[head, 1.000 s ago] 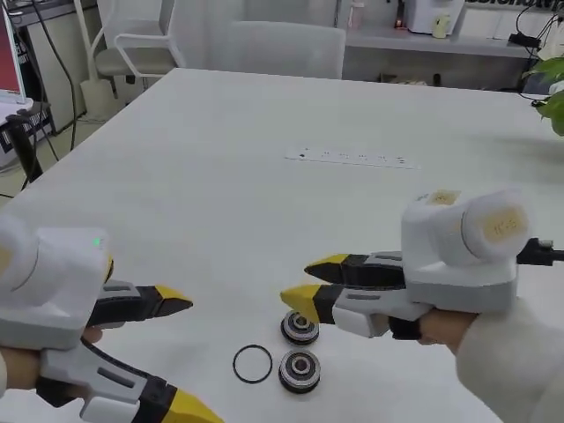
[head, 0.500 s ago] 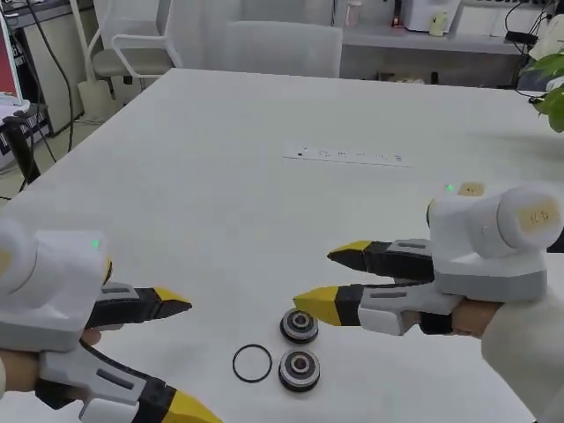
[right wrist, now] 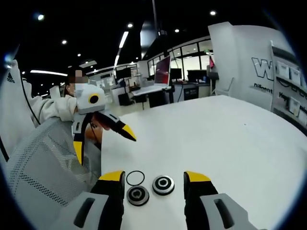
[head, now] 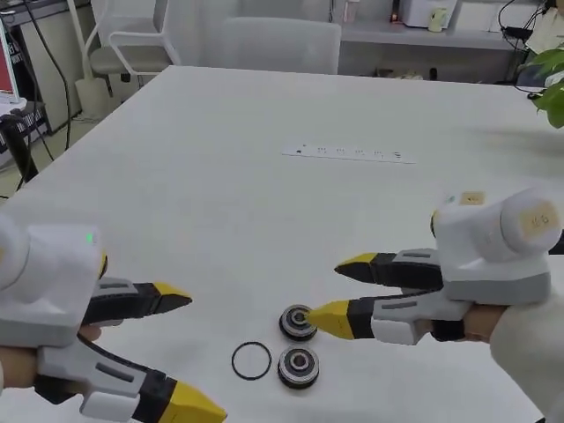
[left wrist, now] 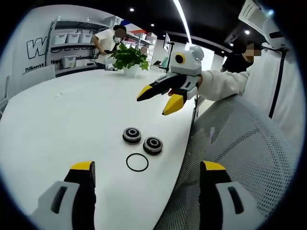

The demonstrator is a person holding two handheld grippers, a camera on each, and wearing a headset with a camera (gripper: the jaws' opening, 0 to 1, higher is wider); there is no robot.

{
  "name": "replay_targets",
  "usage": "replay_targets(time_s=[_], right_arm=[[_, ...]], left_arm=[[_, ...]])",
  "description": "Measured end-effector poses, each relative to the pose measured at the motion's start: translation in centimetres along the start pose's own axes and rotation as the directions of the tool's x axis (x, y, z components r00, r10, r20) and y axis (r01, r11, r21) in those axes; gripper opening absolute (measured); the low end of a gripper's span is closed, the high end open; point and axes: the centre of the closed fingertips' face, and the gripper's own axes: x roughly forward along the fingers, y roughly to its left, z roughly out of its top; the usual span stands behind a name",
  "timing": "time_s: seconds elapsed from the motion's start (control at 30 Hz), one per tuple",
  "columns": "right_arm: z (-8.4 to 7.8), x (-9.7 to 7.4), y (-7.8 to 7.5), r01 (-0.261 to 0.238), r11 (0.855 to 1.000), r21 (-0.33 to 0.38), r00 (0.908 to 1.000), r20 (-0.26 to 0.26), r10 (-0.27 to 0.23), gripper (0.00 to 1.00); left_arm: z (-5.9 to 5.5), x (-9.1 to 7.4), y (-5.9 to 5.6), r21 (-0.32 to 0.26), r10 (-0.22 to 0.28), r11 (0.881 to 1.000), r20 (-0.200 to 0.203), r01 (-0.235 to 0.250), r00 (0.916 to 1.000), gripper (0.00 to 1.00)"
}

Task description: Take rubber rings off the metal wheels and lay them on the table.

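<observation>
Two small metal wheels lie side by side near the table's front edge, one farther [head: 298, 322] and one nearer [head: 300, 367], both with dark outer bands. A loose black rubber ring [head: 252, 360] lies flat just left of the nearer wheel. My right gripper [head: 342, 291] is open, and its lower yellow fingertip [head: 326, 319] hovers right beside the far wheel. To the left of the ring my left gripper [head: 194, 354] also stands open, holding nothing. In the left gripper view the ring [left wrist: 137, 162] and wheels [left wrist: 132, 135] lie ahead of my left gripper [left wrist: 147, 167]. My right gripper [right wrist: 154, 176] looks down on a wheel [right wrist: 163, 184].
A flat white strip [head: 348, 154] lies mid-table on the white table [head: 220, 194]. White chairs [head: 273, 44] stand at the far edge and a green plant [head: 551, 84] at the right. A mesh chair [left wrist: 240, 143] sits close behind the near table edge.
My right gripper has drawn back to the right and lowered, uncovering the far wheel; its lower tip now sits beside that wheel. The left gripper, ring and wheels have stayed put.
</observation>
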Motion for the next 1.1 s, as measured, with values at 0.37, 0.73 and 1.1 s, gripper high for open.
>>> replay_targets(time_s=[0.37,0.73,1.1], right_arm=[[-1.9,1.0,1.3,-0.060,0.998,-0.008,0.9952,-0.078,0.060,0.45],[-2.8,1.3,1.6,-0.091,0.996,-0.008,0.9895,-0.114,0.089,0.43],[-4.2,1.4,2.2,-0.123,0.992,-0.011,0.9784,-0.169,0.119,0.38]], left_arm=[[1.4,-0.3,0.4,0.069,0.047,0.996,0.024,-0.049,0.9986,0.78],[4.1,0.7,-0.3,0.188,0.058,0.980,0.053,-0.067,0.9969,0.71],[4.8,2.5,-2.1,0.235,-0.013,0.972,0.021,0.008,0.9997,0.66]])
